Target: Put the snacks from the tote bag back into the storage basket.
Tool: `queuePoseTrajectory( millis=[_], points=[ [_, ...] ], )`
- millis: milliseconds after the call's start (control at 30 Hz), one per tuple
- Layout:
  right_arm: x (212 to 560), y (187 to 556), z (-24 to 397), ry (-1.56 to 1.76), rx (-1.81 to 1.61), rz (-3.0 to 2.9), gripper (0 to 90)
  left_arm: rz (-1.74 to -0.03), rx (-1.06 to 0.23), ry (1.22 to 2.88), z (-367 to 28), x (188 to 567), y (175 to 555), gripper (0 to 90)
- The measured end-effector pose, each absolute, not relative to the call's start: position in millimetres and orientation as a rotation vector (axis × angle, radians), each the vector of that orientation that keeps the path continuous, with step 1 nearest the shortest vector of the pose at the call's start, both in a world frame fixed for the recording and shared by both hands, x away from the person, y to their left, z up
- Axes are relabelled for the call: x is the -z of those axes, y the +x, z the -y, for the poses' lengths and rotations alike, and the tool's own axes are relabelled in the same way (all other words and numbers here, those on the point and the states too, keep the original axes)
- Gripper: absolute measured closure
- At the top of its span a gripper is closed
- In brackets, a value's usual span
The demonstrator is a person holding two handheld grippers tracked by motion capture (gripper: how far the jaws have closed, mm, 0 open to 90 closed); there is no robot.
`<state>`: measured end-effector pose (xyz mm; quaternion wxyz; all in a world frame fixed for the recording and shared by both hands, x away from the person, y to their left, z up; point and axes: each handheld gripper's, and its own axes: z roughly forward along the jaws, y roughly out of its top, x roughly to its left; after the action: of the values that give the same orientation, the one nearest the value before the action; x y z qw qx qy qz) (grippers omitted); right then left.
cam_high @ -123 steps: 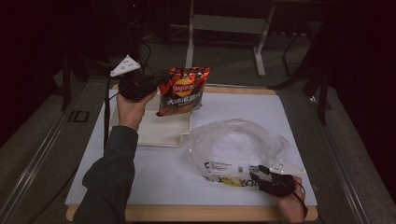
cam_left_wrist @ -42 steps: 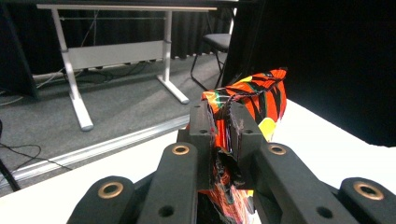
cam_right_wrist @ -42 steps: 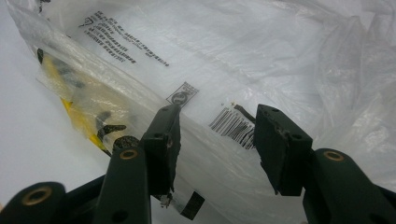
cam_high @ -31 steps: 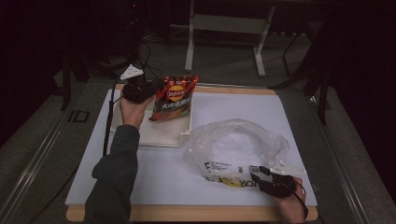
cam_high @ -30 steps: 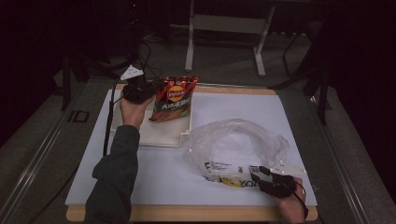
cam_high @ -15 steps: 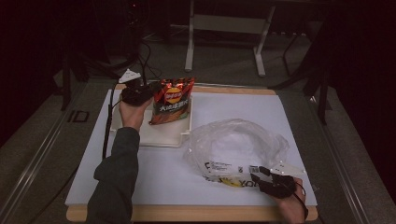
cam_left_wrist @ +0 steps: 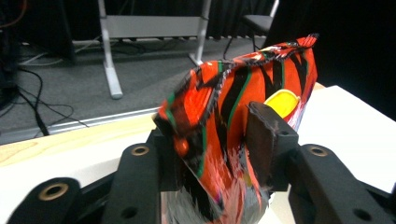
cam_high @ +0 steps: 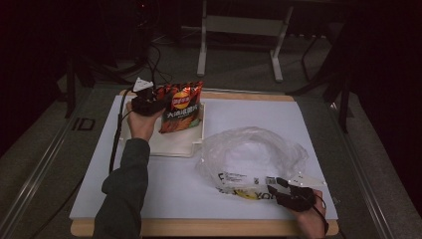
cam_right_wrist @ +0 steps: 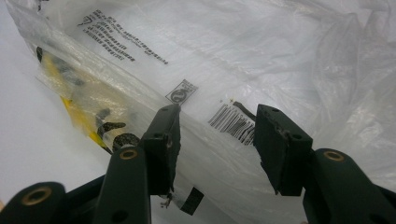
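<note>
Two tongs agape: left gripper (cam_left_wrist: pixel 212 172) just released chips (cam_high: pixel 181 107); right gripper (cam_right_wrist: pixel 215 154) straddles bag (cam_high: pixel 251 157). Next: regrip chips, load.

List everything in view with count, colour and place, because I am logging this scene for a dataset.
red foil chip bag: one, red with black stripes and a yellow logo, standing on the cream tray between the left gripper's jaws
flat cream tray: one, cream, far left part of the mat
clear plastic bag: one, see-through with black print and a barcode, right of the tray
white table mat: one, white, covering the wooden table top
metal stand: one, grey-white, on the floor behind the table
left gripper: one, black, jaws have just been opening, bag between them
right gripper: one, black, jaws apart at the plastic bag's near edge
</note>
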<state>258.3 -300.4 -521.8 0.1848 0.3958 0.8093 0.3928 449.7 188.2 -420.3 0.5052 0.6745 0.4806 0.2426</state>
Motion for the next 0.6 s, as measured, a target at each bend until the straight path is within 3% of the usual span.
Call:
queuePoseTrajectory(
  millis=[600],
  points=[
    [523,259,299,1.111,-1.104,-2.287,50.5,-1.28,-0.595,1.657,-192,450,449,53.3]
  ],
)
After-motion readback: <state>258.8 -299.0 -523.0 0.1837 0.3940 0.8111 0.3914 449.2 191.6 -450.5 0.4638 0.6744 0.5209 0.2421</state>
